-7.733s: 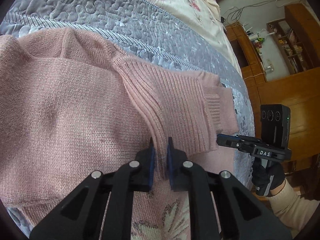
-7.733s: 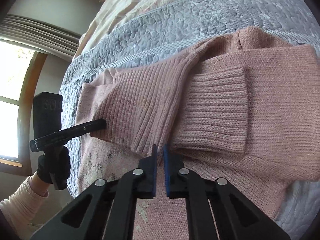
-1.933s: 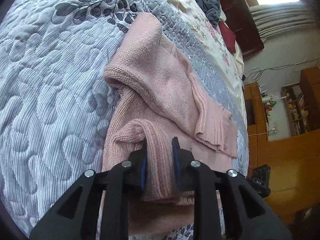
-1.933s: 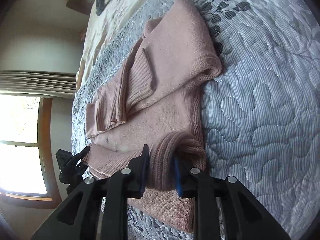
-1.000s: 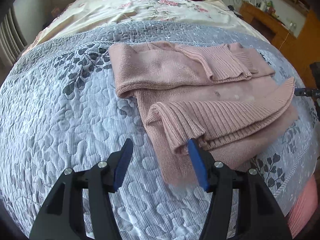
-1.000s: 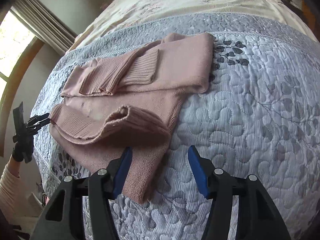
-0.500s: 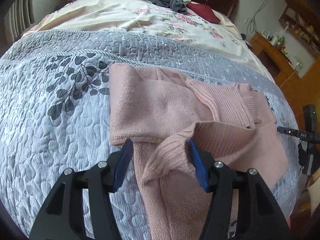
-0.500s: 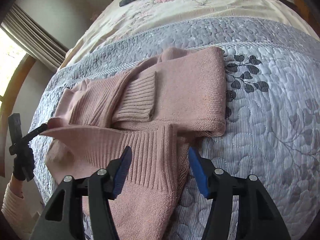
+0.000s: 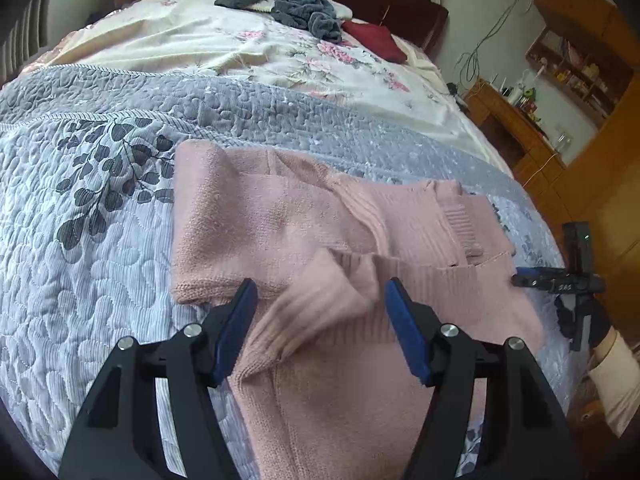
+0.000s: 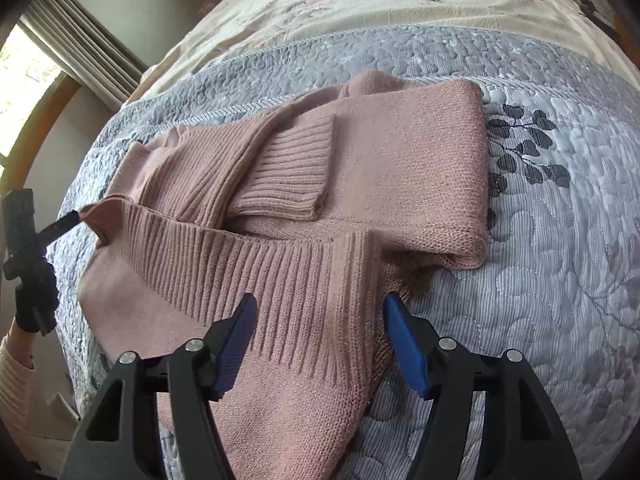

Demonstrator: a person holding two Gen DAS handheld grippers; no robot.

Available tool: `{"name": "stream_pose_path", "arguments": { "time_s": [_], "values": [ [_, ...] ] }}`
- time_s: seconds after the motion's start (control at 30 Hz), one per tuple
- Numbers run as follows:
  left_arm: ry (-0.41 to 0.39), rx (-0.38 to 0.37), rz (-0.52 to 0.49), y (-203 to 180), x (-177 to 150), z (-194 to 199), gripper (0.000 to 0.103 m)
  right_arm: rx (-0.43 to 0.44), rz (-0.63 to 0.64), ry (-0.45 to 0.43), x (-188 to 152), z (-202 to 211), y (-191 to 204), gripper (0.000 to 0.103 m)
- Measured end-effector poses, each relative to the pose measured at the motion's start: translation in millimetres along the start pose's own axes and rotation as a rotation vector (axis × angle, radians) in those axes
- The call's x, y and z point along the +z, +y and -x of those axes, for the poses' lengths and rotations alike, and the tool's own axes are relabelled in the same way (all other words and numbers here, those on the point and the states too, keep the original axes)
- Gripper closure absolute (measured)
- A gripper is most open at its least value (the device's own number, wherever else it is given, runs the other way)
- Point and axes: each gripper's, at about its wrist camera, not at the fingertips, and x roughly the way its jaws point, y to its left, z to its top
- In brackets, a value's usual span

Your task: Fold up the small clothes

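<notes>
Both grips released; hem fold partly laid.

Blue pads of left gripper spread wide, nothing held; same for right gripper. Clamped on the ribbed hem two seconds ago, since let go. Pink sweater at frame centre on the grey quilt, hem now nearer the folded sleeves, still humped. Judged: fold unfinished, smoothing or regrasp needed.

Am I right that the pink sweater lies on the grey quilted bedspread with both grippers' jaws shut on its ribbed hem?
Not quite: both wrist views show the left gripper and right gripper with jaws open, clamping nothing. The pink sweater does lie on the grey quilted bedspread.
</notes>
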Motion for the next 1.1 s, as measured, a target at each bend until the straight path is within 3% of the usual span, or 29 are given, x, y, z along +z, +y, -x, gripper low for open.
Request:
{"name": "stream_pose_path", "arguments": {
  "time_s": [0.17,0.5,0.57,0.63,0.67,0.7,0.73,0.77,0.97,1.1],
  "values": [
    [-0.053,-0.034,-0.001,-1.9,1.8,20.1,0.037,-0.005,0.035,-0.017,-1.0,4.8,3.9,0.036],
    [0.126,0.12,-0.123,-2.8,-13.7,-42.9,0.035,-0.072,0.086,0.014,4.3,-9.6,8.4,0.037],
    [0.139,0.152,-0.142,-4.5,-15.3,-52.3,0.036,-0.089,0.118,0.008,2.5,-10.0,13.9,0.048],
    [0.151,0.205,-0.171,-7.7,-16.3,-58.1,0.045,-0.116,0.15,0.003,-0.5,-9.3,18.7,0.06],
    [0.16,0.22,-0.181,-8.5,-16.8,-59.9,0.064,-0.13,0.165,-0.002,-2.0,-8.4,20.2,0.071],
    [0.168,0.226,-0.183,-8.2,-17.2,-60.5,0.072,-0.136,0.173,-0.005,-3.2,-6.6,20.8,0.078],
    [0.171,0.235,-0.177,-7.0,-17.6,-59.6,0.076,-0.113,0.167,-0.007,-4.2,-3.6,20.1,0.092],
    [0.168,0.223,-0.167,-6.0,-17.9,-56.5,0.09,-0.09,0.151,-0.017,-5.0,1.2,19.2,0.092],
    [0.076,0.161,-0.205,-30.7,-28.3,-15.6,0.091,-0.017,0.147,-0.095,-20.3,42.6,29.5,0.093],
    [-0.007,0.167,-0.253,-53.1,-29.3,13.5,0.091,-0.006,0.144,-0.155,-23.4,72.8,35.4,0.094]
  ]
}}
